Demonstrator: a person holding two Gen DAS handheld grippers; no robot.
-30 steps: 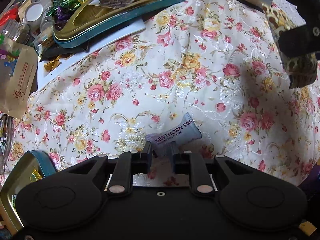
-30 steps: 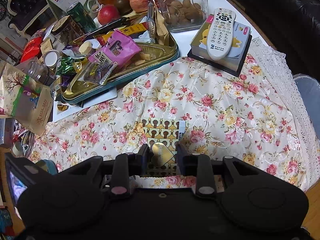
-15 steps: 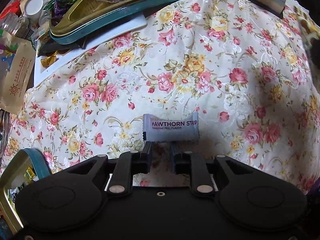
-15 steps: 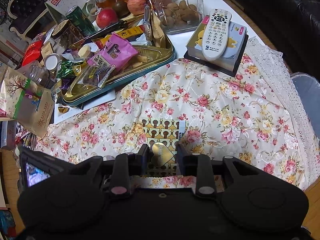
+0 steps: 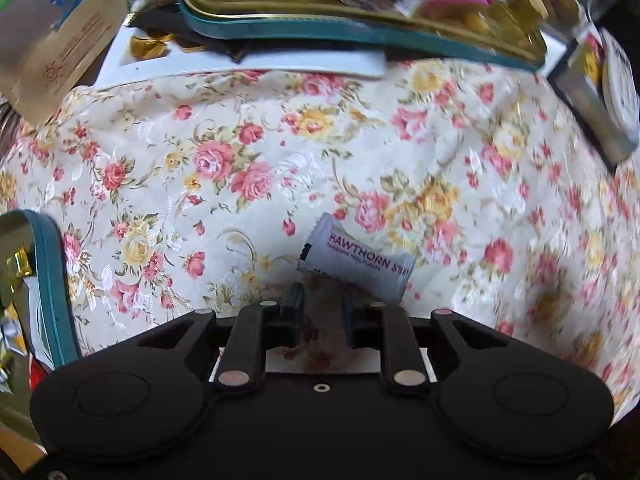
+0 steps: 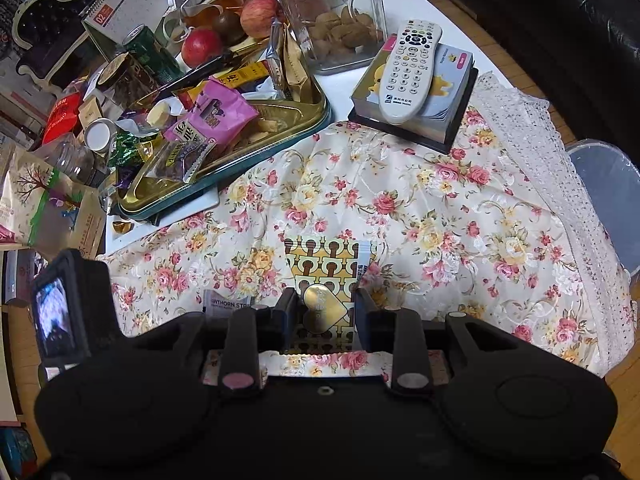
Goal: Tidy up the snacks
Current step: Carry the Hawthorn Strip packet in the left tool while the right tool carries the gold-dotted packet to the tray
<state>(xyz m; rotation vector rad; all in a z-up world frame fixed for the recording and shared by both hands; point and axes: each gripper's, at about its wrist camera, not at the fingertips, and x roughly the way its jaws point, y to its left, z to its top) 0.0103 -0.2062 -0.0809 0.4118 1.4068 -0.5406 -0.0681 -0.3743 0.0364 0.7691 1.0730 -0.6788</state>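
A pale Hawthorn Strip packet (image 5: 356, 260) lies tilted on the floral cloth (image 5: 248, 152), just ahead of my left gripper (image 5: 322, 298). That gripper's jaws are opening, nothing is pressed between them, and it points straight down. The right wrist view shows the same packet (image 6: 226, 304) peeking out beside my right gripper (image 6: 326, 298). The right gripper is shut on a yellow and brown patterned packet (image 6: 324, 260) with a gold heart sticker, held above the cloth. A gold tin tray (image 6: 280, 148) with a teal rim holds several snack packets at the back left.
A second teal-rimmed tin (image 5: 48, 280) is at the left edge. A remote (image 6: 408, 68) rests on a box, with a glass jar (image 6: 332, 20) and apples (image 6: 202, 46) behind. Paper bags (image 6: 44, 208) and bottles crowd the left. A bin (image 6: 608, 200) stands beyond the cloth's lace edge.
The left jaws have widened and let go of the Hawthorn Strip packet, which now lies on the cloth. The left gripper rolled and shifted. The right gripper drifted slightly with its packet.
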